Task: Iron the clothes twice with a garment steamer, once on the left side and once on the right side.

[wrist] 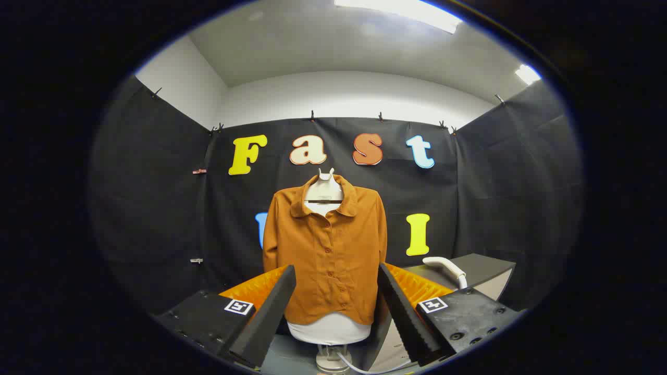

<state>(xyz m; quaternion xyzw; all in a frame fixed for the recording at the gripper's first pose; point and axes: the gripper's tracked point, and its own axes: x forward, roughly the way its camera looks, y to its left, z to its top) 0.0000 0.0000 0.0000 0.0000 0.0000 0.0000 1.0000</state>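
An orange-brown buttoned shirt (327, 255) hangs on a white torso form (329, 329) straight ahead, in front of the black cloth wall. The white garment steamer (445, 266) rests on a dark table to the right of the shirt, beyond my right finger. My gripper (336, 291) is open, its black fingers (271, 307) spread wide with nothing between them. The shirt is well beyond the fingertips, seen through the gap.
A dark table (484, 268) with a pale front stands at the right and carries the steamer. A white hose (359, 367) runs along the floor by the form's stand (329, 359). Black cloth walls close in on three sides.
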